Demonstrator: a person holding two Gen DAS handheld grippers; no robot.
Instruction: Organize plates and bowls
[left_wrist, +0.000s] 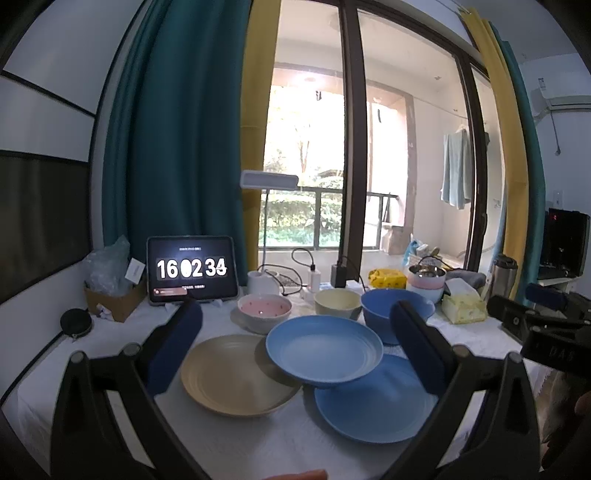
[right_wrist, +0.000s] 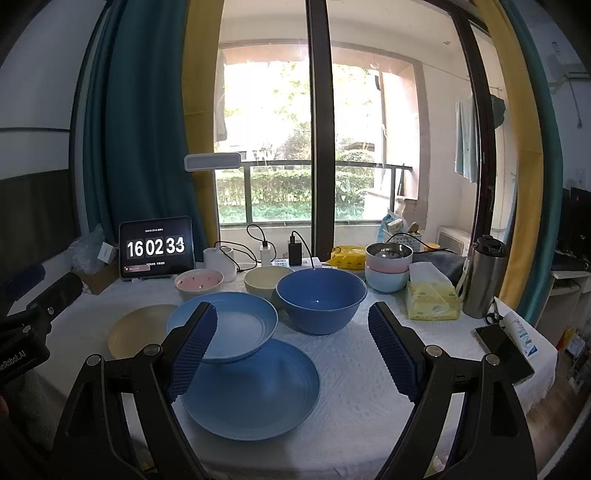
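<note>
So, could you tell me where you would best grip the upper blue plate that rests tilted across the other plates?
Probably by the rim of the upper blue plate on its near-right edge, where it stands raised over the lower blue plate. That gap lets one finger slip beneath. The open right gripper could come in from the front, low and nearly level.

blue plates, beige plate, pink spotted bowl

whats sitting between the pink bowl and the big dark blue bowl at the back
A cream bowl sits between the pink bowl and the dark blue bowl; both wrist views show it.
</note>
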